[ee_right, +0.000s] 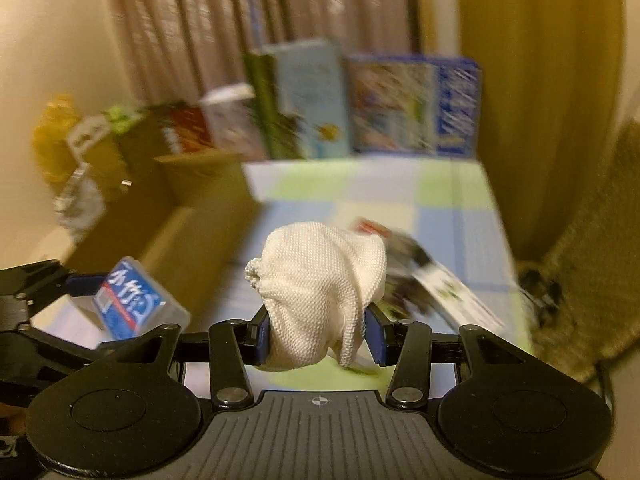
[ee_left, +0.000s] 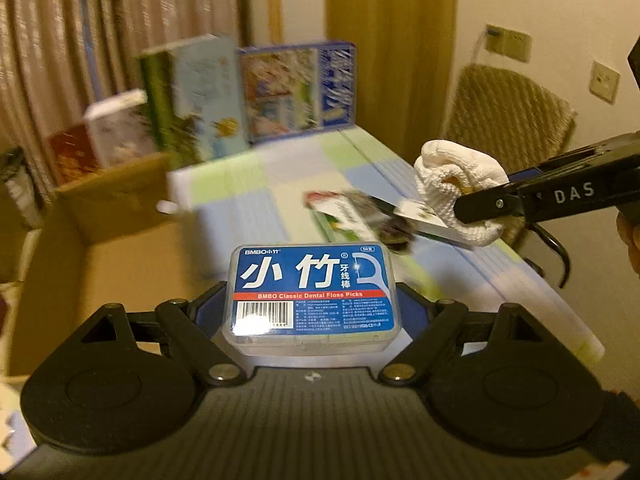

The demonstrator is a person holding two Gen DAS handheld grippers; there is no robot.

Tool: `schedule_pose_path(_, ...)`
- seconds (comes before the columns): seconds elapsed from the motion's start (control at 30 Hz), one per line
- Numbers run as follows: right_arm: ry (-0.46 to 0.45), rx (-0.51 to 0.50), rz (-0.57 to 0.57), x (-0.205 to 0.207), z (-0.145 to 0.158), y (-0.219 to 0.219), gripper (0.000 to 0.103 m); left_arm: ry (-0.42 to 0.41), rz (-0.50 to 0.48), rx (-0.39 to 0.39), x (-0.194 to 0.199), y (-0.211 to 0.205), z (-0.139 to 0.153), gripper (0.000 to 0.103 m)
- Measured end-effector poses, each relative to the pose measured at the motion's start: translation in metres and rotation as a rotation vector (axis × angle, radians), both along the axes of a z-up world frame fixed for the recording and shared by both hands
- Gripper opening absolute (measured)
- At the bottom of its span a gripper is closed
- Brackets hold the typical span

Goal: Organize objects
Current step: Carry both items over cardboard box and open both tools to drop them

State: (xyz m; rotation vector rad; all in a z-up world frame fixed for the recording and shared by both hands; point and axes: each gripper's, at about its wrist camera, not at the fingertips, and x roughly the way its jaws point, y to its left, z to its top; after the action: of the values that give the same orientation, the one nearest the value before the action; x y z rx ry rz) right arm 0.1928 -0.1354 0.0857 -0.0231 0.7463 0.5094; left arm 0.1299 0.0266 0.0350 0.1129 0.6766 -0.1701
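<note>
While both grippers hang above the table, each pinches one thing.

Counts: two grippers, one floss pick box, one white cloth bundle, one flat packet, one cardboard box, four upright boxes at the far edge.

Left gripper: jaws closed onto the floss pick box, a clear plastic case with a blue label facing up; its blue pads press the case's two short sides.

Right gripper: jaws part-way closed, squeezing the white cloth bundle between blue pads; the bundle bulges above and ahead of the fingers.

Pose: the left gripper is level, over the near left edge of the checked table, beside the open cardboard box. From the left wrist view the right gripper reaches in from the right, pointing left, with the cloth above the table's right side.

Flat packet: blurred, lying on the table just past the cloth.

Upright boxes: standing in a row before the curtain.
</note>
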Motion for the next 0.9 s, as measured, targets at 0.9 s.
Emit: schedule_pose_path(0.9, 0.119, 0.174, 0.216, 0.071, -0.029, 0.210, 0.077, -0.032, 0.237, 0.075, 0.032, 0.191, 0.000, 0.098)
